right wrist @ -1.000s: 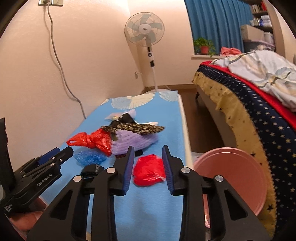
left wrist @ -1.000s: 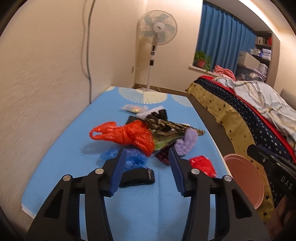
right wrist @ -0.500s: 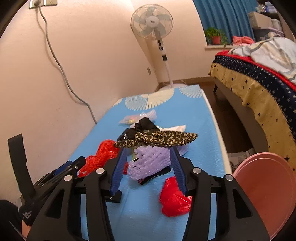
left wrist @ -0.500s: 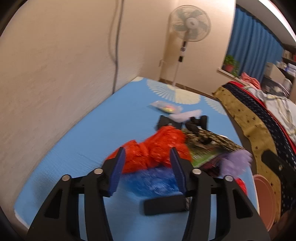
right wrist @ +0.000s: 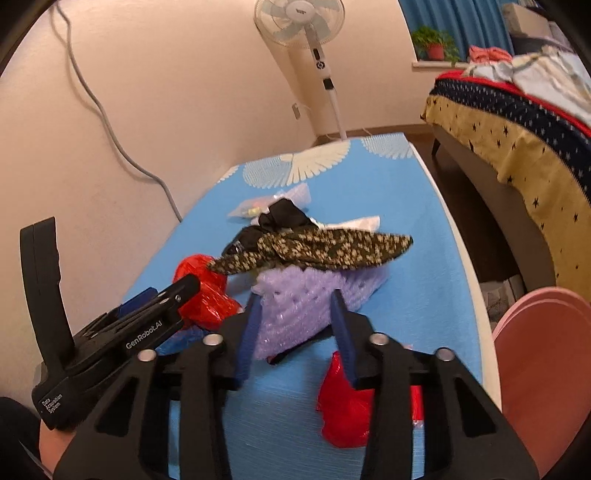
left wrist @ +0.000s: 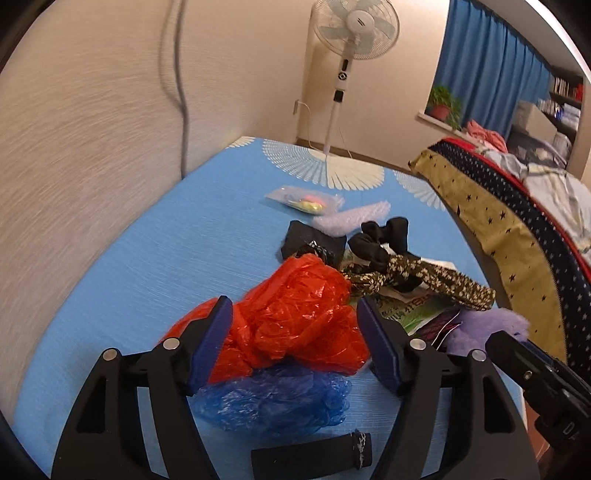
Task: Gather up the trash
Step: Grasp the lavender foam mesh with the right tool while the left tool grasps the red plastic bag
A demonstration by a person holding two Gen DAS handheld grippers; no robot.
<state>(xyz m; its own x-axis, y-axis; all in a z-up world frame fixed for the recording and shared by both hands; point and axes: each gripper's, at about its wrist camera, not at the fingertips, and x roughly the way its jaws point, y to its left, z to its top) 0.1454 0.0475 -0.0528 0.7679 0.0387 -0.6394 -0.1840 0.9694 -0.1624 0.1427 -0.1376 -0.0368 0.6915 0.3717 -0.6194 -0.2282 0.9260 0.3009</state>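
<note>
A heap of mixed items is seen on the blue mat (left wrist: 155, 258); the orange bag (left wrist: 295, 317) at the near left of the heap is taken as landmark.

Left gripper (left wrist: 295, 347): fingers spread wide, nothing grasped. The orange bag is framed between the two pads; contact cannot be judged. Just in front of the bag, a crumpled blue bag (left wrist: 280, 398) is noted, and nearer still a black strap (left wrist: 314, 458).

Behind the orange bag: a leopard-print cloth (left wrist: 424, 280) laid across the heap, black fabric (left wrist: 380, 240), a clear packet (left wrist: 303, 201) and a pale foam sheet (left wrist: 354, 219) farther back. To the right of the bag, printed wrappers (left wrist: 417, 314) lie partly under the cloth.

Right gripper (right wrist: 295, 328): fingers parted, released. A purple bubble wrap (right wrist: 314, 299), to the right of the orange bag (right wrist: 207, 291), is framed between the pads; grip is not confirmed. The cloth (right wrist: 325, 251) overlies its far edge.

Shown only in the right view: a red bag (right wrist: 351, 410) right of the orange bag and close in front of the gripper, partly hidden behind its right finger, and a pink bin (right wrist: 546, 362) beyond the mat's right edge. The left gripper's body blocks part of the orange bag there.

Shown only in the left view: the blue bag in full and the strap. The purple wrap (left wrist: 491, 325) is glimpsed only at the right margin.

A fan (left wrist: 354, 26) stands beyond the mat; a bed (right wrist: 517, 122) lies at right.
</note>
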